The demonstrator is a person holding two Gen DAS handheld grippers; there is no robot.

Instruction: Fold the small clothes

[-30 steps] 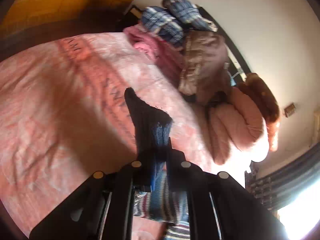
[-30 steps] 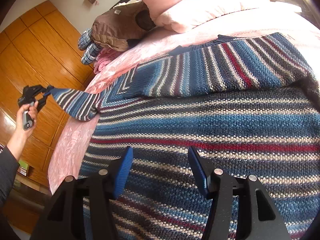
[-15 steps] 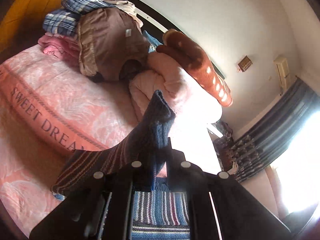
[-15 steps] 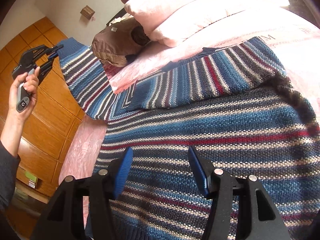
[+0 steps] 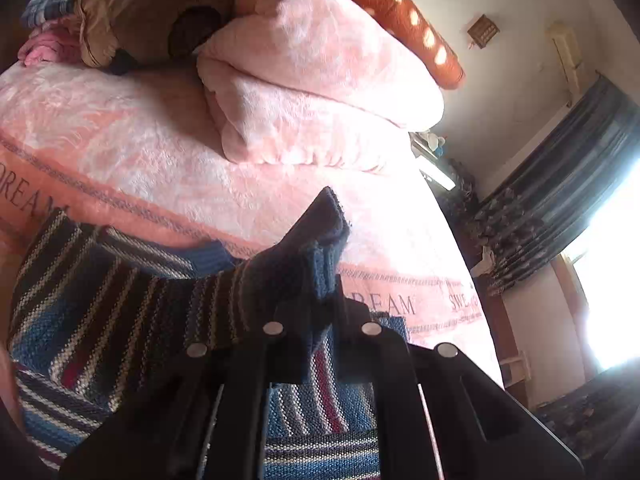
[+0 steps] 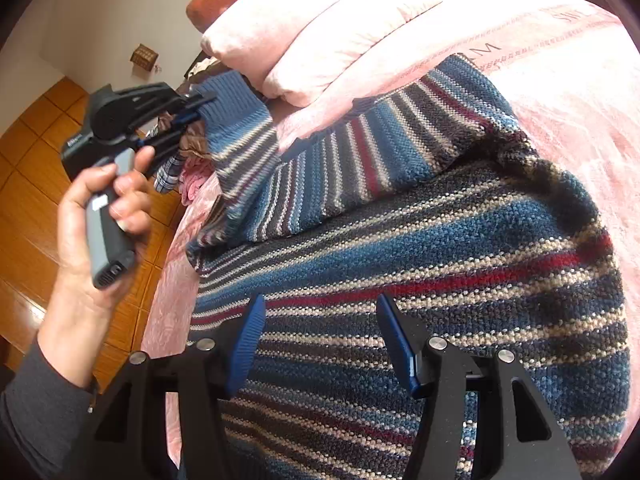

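Observation:
A striped knitted sweater (image 6: 420, 264) in blue, red, grey and cream lies flat on a pink bed. My left gripper (image 5: 326, 296) is shut on the blue ribbed cuff of its sleeve (image 5: 316, 240), which it holds up above the sweater's body. In the right wrist view that same left gripper (image 6: 196, 108) shows at the upper left, held by a hand (image 6: 92, 216), with the sleeve (image 6: 244, 148) hanging from it over the body. My right gripper (image 6: 320, 332) stands open just above the sweater's lower part, with nothing between its blue pads (image 6: 248, 340).
Pink folded quilts (image 5: 304, 76) and an orange spotted pillow (image 5: 400, 12) are stacked at the bed's head. A brown cushion (image 5: 136, 8) and plaid clothes lie beside them. Wooden wardrobe panels (image 6: 28, 184) stand left of the bed. A bright window with dark curtains (image 5: 560, 208) is at the right.
My left gripper has carried the sleeve up off the bed's edge and across toward the middle of the sweater. My right gripper has stayed open over the sweater's body.

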